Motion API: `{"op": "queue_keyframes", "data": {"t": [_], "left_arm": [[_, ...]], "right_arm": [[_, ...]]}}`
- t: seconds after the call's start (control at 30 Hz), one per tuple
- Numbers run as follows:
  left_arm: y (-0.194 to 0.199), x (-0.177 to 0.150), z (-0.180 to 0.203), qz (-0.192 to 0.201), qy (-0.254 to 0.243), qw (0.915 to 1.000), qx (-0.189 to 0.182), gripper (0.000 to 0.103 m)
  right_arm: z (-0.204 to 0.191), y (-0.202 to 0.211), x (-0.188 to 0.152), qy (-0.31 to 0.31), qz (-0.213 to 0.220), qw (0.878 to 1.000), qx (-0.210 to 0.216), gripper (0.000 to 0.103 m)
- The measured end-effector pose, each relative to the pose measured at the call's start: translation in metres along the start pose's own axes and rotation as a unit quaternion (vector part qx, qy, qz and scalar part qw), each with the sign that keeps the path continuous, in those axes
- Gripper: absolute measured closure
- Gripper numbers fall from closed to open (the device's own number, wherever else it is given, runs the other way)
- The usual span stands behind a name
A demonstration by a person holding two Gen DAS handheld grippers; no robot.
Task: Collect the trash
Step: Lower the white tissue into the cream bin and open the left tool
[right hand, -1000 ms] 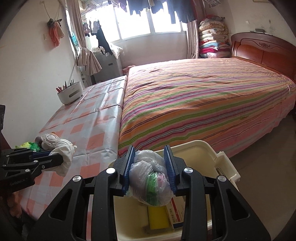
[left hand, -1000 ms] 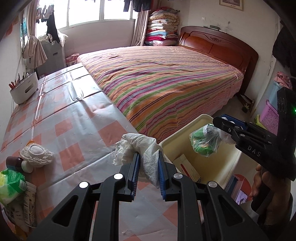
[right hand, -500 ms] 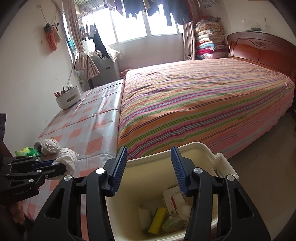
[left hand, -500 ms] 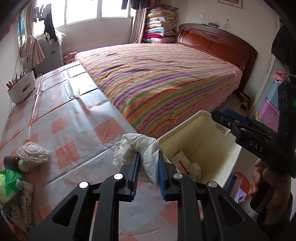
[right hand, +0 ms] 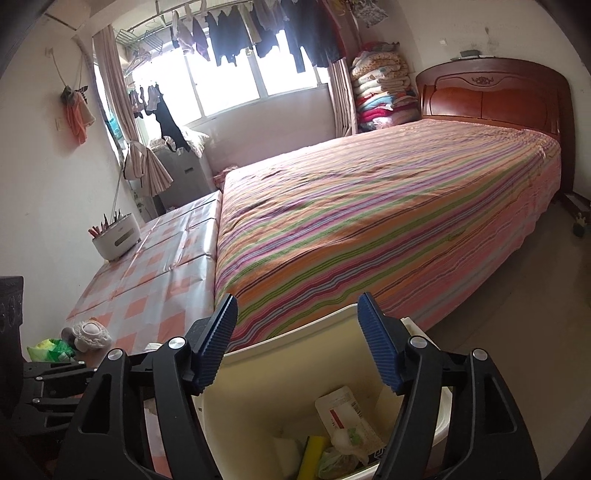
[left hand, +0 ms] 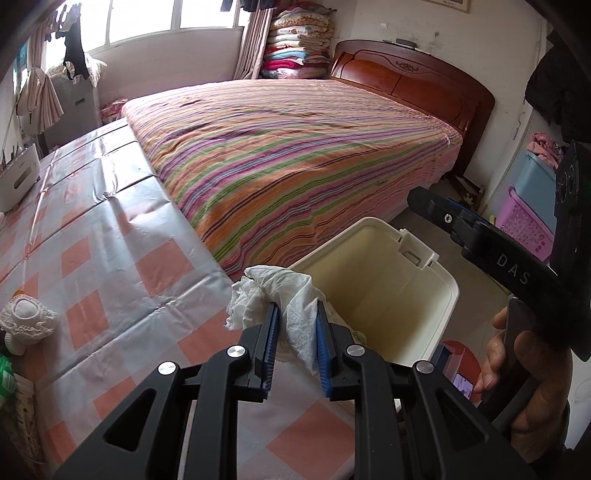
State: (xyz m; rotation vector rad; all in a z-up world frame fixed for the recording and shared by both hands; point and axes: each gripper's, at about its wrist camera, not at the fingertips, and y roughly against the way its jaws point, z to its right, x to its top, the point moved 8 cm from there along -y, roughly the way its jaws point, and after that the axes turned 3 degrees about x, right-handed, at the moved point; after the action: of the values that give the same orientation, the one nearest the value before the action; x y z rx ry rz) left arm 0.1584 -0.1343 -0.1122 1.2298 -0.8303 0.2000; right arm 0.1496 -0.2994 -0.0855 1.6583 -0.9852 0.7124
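left wrist: rides the left gripper, tilted down over the checked surface, bin close at lower right | right wrist: right gripper, directly above the bin, facing the window | shared: striped bed, headboard, surface, bin

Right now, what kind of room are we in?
A lived-in home bedroom, almost certainly: a large bed under a striped cover with a carved wooden headboard, folded quilts stacked in the corner, and laundry hanging across the window. A cream trash bin stands beside the bed.
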Motion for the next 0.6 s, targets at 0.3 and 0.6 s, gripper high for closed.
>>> {"op": "queue_keyframes", "data": {"t": [0.3,0.6], "left_arm": [[-0.027,0.005,0.028,-0.019,-0.002,0.9995,-0.026,0.083],[-0.045,0.008,0.045,-0.029,-0.020,0.9989,-0.030,0.082]], "right_arm": [[0.011,0.011,0.009,-0.025,0.026,0.999,-0.005,0.036],[0.023,0.019,0.014,-0.054,0.045,0.998,-0.002,0.035]]}}
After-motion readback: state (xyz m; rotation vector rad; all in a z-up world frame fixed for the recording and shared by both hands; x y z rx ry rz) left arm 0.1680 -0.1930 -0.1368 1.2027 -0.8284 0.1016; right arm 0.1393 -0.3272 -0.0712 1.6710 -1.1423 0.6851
